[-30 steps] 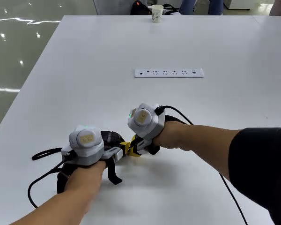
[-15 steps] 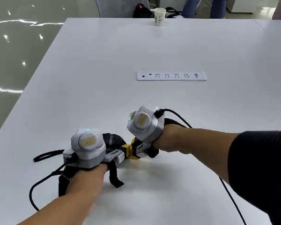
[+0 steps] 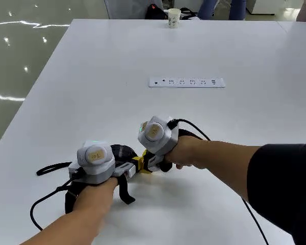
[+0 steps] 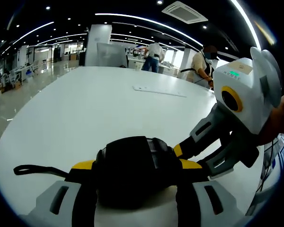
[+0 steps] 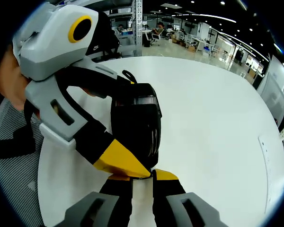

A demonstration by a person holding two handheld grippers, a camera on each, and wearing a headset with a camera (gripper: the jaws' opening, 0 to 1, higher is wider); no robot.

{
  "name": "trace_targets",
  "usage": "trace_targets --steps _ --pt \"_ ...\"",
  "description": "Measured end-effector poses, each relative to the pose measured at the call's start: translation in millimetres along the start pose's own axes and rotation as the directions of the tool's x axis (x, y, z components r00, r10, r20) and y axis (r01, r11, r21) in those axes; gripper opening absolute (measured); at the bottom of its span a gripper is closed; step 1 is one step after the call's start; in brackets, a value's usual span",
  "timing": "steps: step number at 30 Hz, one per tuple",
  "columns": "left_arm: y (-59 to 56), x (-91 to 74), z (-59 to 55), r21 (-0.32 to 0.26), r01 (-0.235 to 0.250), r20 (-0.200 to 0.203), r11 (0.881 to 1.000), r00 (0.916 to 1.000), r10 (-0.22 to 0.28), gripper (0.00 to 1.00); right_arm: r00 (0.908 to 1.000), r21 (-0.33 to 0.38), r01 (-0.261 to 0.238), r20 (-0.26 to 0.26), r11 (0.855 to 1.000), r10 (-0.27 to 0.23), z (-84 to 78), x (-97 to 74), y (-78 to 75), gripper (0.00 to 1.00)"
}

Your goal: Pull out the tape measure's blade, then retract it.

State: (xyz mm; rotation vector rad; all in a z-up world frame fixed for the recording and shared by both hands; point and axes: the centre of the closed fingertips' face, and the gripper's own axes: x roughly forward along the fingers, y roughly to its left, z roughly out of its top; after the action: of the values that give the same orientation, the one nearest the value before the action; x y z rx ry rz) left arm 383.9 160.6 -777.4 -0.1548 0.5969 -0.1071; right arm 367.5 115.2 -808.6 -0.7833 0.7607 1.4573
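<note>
A black tape measure (image 3: 123, 152) lies on the white table (image 3: 117, 76) between my two grippers. My left gripper (image 3: 126, 168) is shut on its case. In the left gripper view the case (image 4: 132, 170) sits between the yellow-tipped jaws. My right gripper (image 3: 143, 162) meets it from the right, with its jaws nearly closed at the case's lower edge. In the right gripper view the case (image 5: 136, 120) stands just beyond my right gripper (image 5: 143, 176), which pinches the small blade tip (image 5: 152, 171). No length of blade is visible.
A white power strip (image 3: 186, 82) lies further out on the table, and a paper cup (image 3: 173, 17) stands at the far edge. Black cables (image 3: 51, 167) trail left of the left gripper. The table's left edge runs diagonally beside a shiny floor.
The head view has shifted slightly. Both grippers stay together at the tape measure, with the right one a touch lower.
</note>
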Motion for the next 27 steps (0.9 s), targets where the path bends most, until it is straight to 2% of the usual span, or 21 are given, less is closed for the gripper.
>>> trace_targets --steps 3,4,6,9,11,15,18,24,27 --pt "-0.1 -0.1 0.6 0.004 -0.001 0.005 1.000 1.0000 0.001 0.64 0.9998 0.015 0.019 0.004 1.000 -0.019 -0.1 -0.9 -2.3 0.15" --pt "0.2 0.2 0.5 0.003 -0.001 0.003 1.000 1.0000 0.001 0.64 0.9991 0.036 0.042 0.007 0.998 -0.042 -0.9 -1.8 -6.1 0.18" --pt "0.1 0.0 0.7 0.004 0.000 0.000 1.000 1.0000 0.000 0.64 0.9990 0.064 0.039 0.017 0.997 -0.040 -1.3 -2.2 -4.9 0.19" --pt "1.2 -2.0 2.0 0.003 0.018 0.000 1.000 0.9998 -0.018 0.64 0.9987 0.070 0.042 0.024 0.997 -0.044 -1.7 -2.7 -2.6 0.19" --pt "-0.8 -3.6 4.7 0.035 0.029 0.009 0.999 0.9995 -0.029 0.63 0.9987 0.068 0.043 0.025 0.997 -0.045 -2.8 -3.5 0.2 0.16" --pt "0.0 -5.3 6.1 0.036 0.044 0.014 0.998 0.9989 -0.044 0.63 0.9986 0.074 0.045 0.026 0.996 -0.047 -5.6 -5.9 3.0 0.16" --pt "2.6 -4.0 -0.8 0.019 0.071 -0.008 0.997 0.9975 -0.071 0.64 0.9976 0.079 0.054 0.039 0.995 -0.057 -7.6 -10.6 3.5 0.16" --pt "9.8 -7.9 -5.4 0.034 0.096 -0.014 0.995 0.9953 -0.095 0.71 0.9950 0.116 0.064 0.070 0.991 -0.072 -11.6 -20.5 5.3 0.18" --pt "11.1 -9.6 -9.9 0.050 0.126 -0.032 0.991 0.9917 -0.124 0.78 0.9944 0.134 0.067 0.072 0.989 -0.078 -17.2 -24.5 7.5 0.20"
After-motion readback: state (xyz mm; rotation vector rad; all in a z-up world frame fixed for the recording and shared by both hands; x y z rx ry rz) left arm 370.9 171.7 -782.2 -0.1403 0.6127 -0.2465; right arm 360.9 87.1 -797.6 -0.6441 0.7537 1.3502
